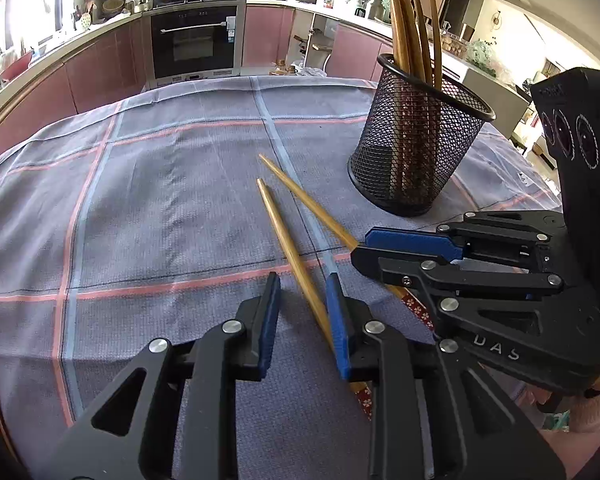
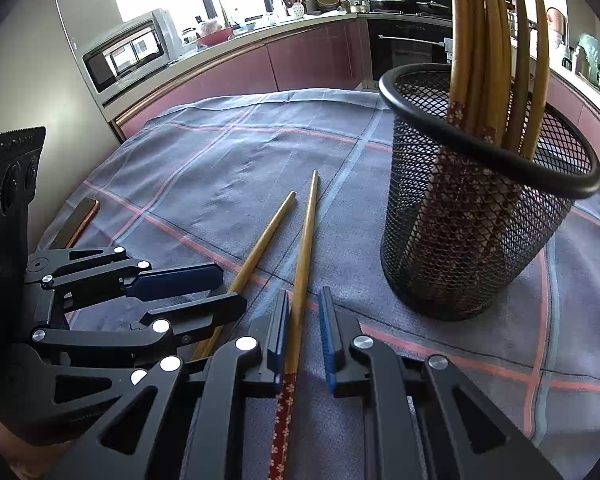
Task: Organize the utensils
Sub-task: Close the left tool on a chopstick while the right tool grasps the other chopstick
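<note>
Left gripper (image 1: 304, 316) and right gripper (image 2: 304, 332) sit low, side by side, fingers parted.

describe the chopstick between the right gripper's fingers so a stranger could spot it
Find the black mesh cup full of chopsticks on the checked cloth. Two loose chopsticks lie on the cloth to its left. It is the chopstick nearer the cup, running between the open right gripper fingers; the other chopstick lies by the left gripper.
</note>
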A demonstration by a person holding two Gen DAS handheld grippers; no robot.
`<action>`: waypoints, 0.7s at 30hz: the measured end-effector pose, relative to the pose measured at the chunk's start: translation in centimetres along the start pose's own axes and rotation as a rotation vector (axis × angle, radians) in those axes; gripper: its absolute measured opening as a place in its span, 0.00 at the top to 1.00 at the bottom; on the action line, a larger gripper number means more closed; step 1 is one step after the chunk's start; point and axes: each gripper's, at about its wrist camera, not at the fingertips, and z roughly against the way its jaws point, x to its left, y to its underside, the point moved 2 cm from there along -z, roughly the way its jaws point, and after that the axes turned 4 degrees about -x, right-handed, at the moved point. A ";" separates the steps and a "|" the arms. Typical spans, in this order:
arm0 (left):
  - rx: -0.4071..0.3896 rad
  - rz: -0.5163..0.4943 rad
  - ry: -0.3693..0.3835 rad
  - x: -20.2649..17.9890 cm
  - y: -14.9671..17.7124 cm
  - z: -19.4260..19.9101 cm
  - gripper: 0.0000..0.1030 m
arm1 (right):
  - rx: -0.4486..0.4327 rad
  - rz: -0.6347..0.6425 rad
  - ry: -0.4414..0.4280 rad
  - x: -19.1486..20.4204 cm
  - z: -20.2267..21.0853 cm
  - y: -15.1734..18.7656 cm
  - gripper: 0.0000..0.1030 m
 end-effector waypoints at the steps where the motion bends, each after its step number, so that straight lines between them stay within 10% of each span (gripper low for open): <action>1: 0.001 0.003 0.001 0.0 -0.1 -0.1 0.81 | -0.002 -0.014 -0.006 -0.2 0.0 0.0 0.93; 21: 0.007 0.024 0.026 -0.5 0.4 0.3 0.92 | -0.003 -0.037 -0.110 0.1 2.0 1.2 0.95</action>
